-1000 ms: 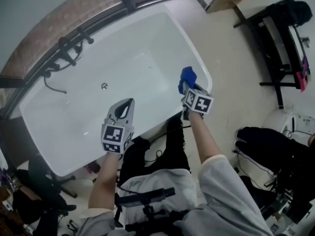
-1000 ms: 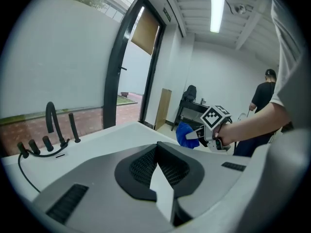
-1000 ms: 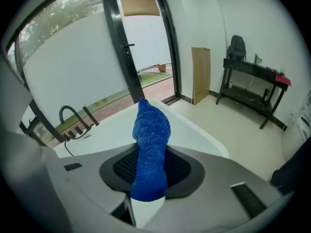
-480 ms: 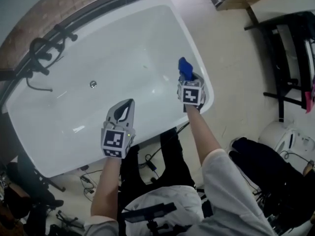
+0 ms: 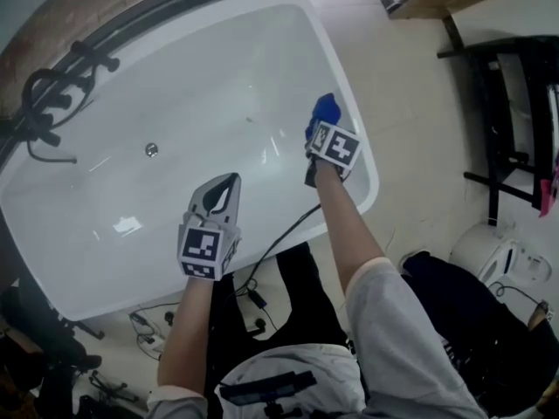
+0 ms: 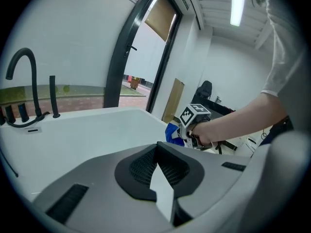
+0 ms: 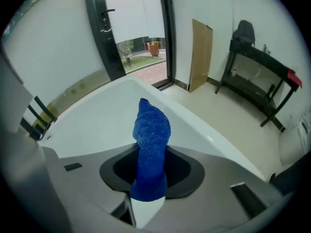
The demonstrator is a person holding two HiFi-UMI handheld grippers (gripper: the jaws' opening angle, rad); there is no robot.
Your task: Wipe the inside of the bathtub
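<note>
A white bathtub fills the upper left of the head view, its drain left of centre. My right gripper is shut on a blue cloth and hangs over the tub's right end, just inside the rim. In the right gripper view the blue cloth stands up between the jaws, with the tub wall behind it. My left gripper is shut and empty above the tub's near side. The left gripper view shows the right gripper with the cloth over the tub interior.
A black tap set stands on the tub's far left ledge beside a brick sill. Cables trail on the tiled floor by the person's legs. A black stand and a white appliance sit at the right.
The right gripper with the blue cloth has moved forward and left, further over the tub's right end. The left gripper has stayed roughly in place. The head view has shifted.
</note>
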